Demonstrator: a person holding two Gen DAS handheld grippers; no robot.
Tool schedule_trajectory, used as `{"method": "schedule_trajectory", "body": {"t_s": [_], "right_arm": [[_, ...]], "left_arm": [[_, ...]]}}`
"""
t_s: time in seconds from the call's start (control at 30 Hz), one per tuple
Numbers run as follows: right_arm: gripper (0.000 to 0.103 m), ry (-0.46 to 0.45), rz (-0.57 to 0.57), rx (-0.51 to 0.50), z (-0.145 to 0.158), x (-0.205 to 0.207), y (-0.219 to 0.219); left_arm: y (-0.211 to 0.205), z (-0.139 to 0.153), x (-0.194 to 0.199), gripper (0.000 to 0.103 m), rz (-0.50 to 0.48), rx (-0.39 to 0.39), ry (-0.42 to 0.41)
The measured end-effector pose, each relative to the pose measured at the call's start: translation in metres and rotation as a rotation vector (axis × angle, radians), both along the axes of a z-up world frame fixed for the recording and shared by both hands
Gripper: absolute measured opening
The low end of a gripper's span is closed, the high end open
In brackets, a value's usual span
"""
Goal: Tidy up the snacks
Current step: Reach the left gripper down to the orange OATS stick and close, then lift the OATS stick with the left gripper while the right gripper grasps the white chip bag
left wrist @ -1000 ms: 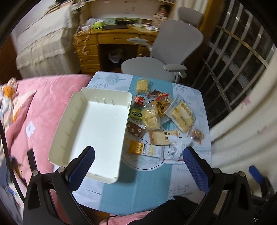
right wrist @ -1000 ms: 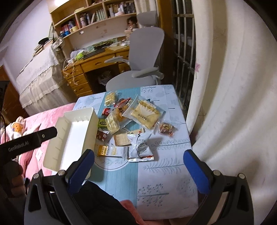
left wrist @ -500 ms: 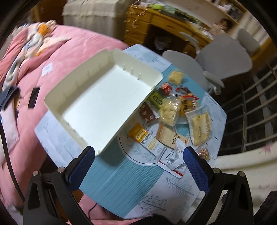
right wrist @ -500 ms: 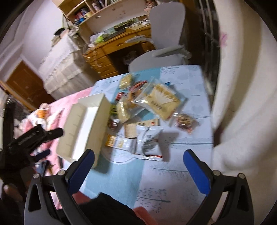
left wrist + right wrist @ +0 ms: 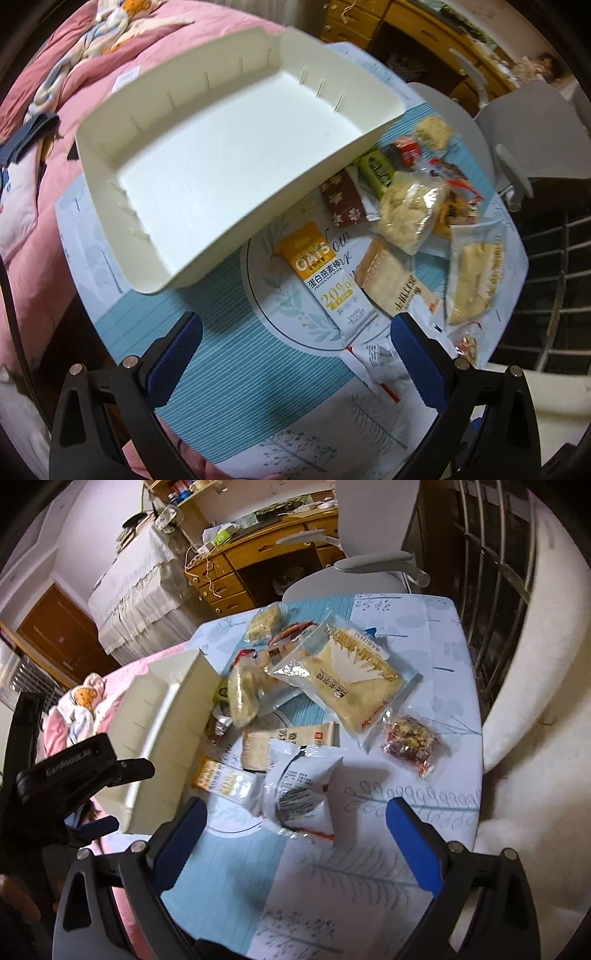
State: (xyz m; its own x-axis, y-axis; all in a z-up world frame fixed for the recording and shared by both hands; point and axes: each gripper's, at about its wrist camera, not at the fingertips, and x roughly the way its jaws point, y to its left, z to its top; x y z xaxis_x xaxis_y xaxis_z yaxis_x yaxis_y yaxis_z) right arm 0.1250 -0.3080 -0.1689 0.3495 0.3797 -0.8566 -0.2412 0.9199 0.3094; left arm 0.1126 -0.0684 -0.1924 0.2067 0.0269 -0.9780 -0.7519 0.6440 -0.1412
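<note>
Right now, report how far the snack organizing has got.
Done: nothing visible; the white tray is empty. In hand: nothing; the left hand-held gripper and the right hand-held gripper are both open above the table. Left: every snack, including the oats bar, the white packet and the large cracker bag, lies loose beside the tray.
</note>
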Motion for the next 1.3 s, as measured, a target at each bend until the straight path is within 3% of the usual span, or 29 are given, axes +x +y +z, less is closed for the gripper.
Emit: {"method": "schedule_trajectory", "body": {"t_s": [0.37,0.6,0.77,0.93,1.17,1.3], "right_arm": [[0.092,0.003,0.164,-0.1,-0.055,0.017,0.023],[0.088,0.021,0.169,-0.065,-0.078,0.026,0.026],[0.084,0.022,0.195,-0.032,-0.085,0.027,0.032],[0.078,0.011,0.228,-0.005,-0.087,0.027,0.038],[0.072,0.019,0.247,-0.024,-0.093,0.026,0.044],[0.071,0.024,0.244,-0.026,-0.092,0.026,0.044]], "left_arm": [[-0.003,-0.07,0.036,0.1,0.083,-0.031,0.123],[-0.003,-0.096,0.054,0.099,0.091,-0.011,0.161],[0.003,-0.109,0.058,0.092,0.099,-0.005,0.185],[0.008,-0.117,0.058,0.074,0.102,-0.02,0.2],[0.006,-0.118,0.058,0.061,0.072,-0.024,0.202],[0.005,-0.115,0.057,0.046,0.058,-0.022,0.204]]}}
